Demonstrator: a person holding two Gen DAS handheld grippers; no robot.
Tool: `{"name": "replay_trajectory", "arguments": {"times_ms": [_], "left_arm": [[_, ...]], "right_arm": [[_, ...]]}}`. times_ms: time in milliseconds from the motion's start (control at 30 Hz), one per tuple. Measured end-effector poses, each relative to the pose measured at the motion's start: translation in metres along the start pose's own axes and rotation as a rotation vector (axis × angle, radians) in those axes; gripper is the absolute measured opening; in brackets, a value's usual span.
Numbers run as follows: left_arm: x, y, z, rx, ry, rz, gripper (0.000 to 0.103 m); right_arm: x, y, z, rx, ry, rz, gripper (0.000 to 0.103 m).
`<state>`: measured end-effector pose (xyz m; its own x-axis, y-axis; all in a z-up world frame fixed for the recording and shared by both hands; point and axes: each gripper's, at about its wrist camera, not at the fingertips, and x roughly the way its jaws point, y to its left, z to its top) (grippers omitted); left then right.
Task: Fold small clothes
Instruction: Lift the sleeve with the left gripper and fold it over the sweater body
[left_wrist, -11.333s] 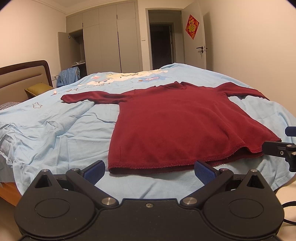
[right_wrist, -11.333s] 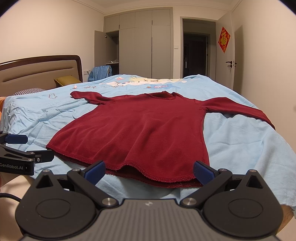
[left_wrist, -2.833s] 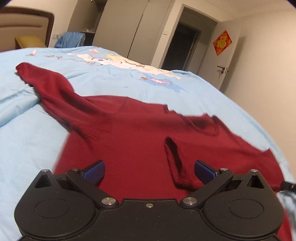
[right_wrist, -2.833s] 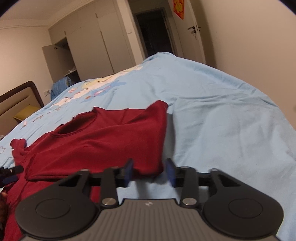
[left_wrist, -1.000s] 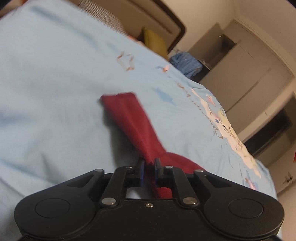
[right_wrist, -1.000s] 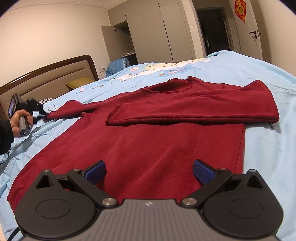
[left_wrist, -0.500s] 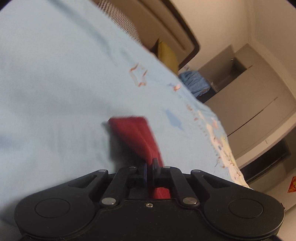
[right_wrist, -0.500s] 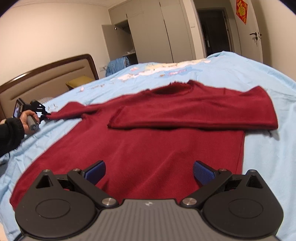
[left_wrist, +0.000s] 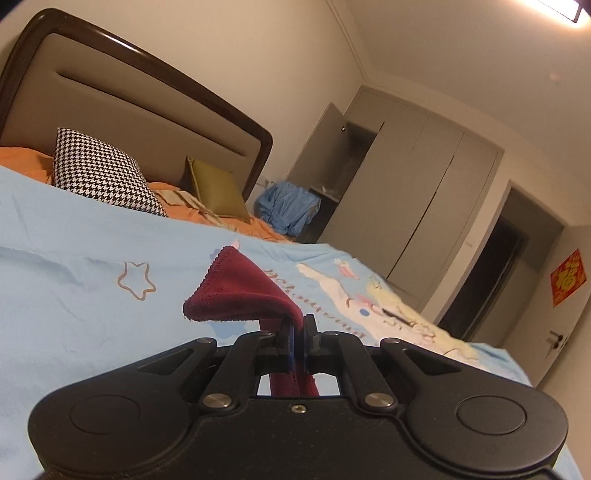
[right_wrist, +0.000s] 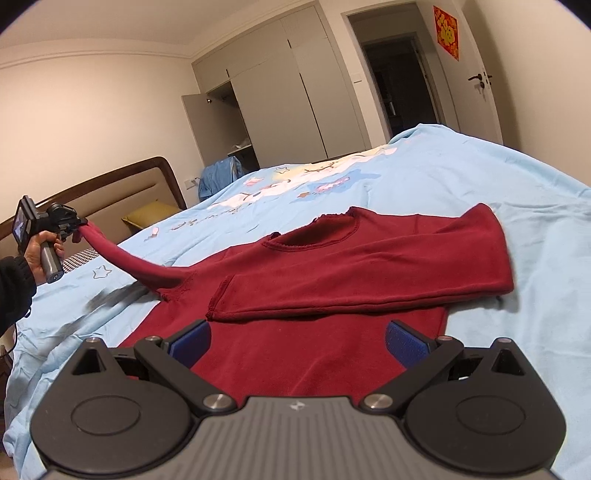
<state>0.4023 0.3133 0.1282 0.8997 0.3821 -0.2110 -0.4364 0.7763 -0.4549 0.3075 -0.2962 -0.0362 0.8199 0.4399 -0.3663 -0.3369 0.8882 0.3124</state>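
I see a bed (right_wrist: 480, 192) under a light blue printed sheet (right_wrist: 424, 173). A dark red sweater (right_wrist: 332, 332) lies spread on it, while a houndstooth cushion (left_wrist: 99, 173) and an olive cushion (left_wrist: 216, 194) rest by the headboard (left_wrist: 129, 110).

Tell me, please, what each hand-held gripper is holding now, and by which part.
The left hand-held gripper is shut on the red sweater, holding one sleeve near its cuff. The right hand-held gripper is open and holds nothing.

A houndstooth cushion (left_wrist: 99, 173) and an olive cushion (left_wrist: 216, 195) were propped against the headboard (left_wrist: 147, 114), the wardrobe (left_wrist: 417, 206) at two o'clock.
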Motion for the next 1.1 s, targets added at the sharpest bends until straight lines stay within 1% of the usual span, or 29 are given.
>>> {"name": "replay_trajectory", "arguments": {"times_ms": [67,133,167,267,367,500,567,667,767,833,900,967,1067,1100], "left_arm": [[-0.002,-0.008,-0.001,0.005,-0.008,-0.011,0.003],[-0.012,-0.019,-0.004,0.01,-0.014,-0.056,0.003],[-0.016,-0.029,-0.006,0.03,-0.015,-0.088,0.003],[-0.037,-0.075,-0.013,0.149,-0.034,-0.197,0.003],[-0.064,-0.133,-0.03,0.28,-0.033,-0.319,0.003],[-0.1,-0.208,-0.083,0.428,-0.021,-0.461,0.004],[-0.112,-0.236,-0.12,0.473,0.0,-0.524,0.004],[-0.124,-0.267,-0.186,0.546,0.05,-0.606,0.004],[-0.119,-0.277,-0.248,0.573,0.18,-0.658,0.004],[-0.115,-0.278,-0.282,0.625,0.252,-0.674,0.004],[-0.111,-0.272,-0.308,0.679,0.316,-0.676,0.005],[-0.107,-0.261,-0.32,0.703,0.37,-0.695,0.008],[-0.12,-0.238,-0.329,0.723,0.406,-0.73,0.022],[-0.121,-0.233,-0.328,0.727,0.412,-0.743,0.032]], "right_arm": [[-0.003,-0.001,-0.001,-0.003,-0.003,-0.001,0.103],[-0.007,-0.002,-0.001,-0.01,-0.006,-0.005,0.103],[-0.008,-0.003,-0.001,-0.013,-0.007,-0.01,0.103],[-0.013,-0.01,0.001,-0.008,-0.016,-0.027,0.103],[-0.016,-0.017,0.003,0.009,-0.031,-0.042,0.103],[-0.022,-0.024,0.003,0.028,-0.053,-0.056,0.103],[-0.024,-0.028,0.002,0.038,-0.057,-0.065,0.103],[-0.031,-0.033,0.0,0.05,-0.056,-0.081,0.103],[-0.04,-0.038,-0.003,0.035,-0.054,-0.109,0.103],[-0.045,-0.042,-0.005,0.028,-0.051,-0.132,0.103],[-0.05,-0.048,-0.008,0.034,-0.048,-0.152,0.103],[-0.054,-0.055,-0.01,0.049,-0.048,-0.167,0.103],[-0.055,-0.064,-0.015,0.08,-0.044,-0.182,0.103],[-0.054,-0.067,-0.016,0.093,-0.043,-0.183,0.103]]}}
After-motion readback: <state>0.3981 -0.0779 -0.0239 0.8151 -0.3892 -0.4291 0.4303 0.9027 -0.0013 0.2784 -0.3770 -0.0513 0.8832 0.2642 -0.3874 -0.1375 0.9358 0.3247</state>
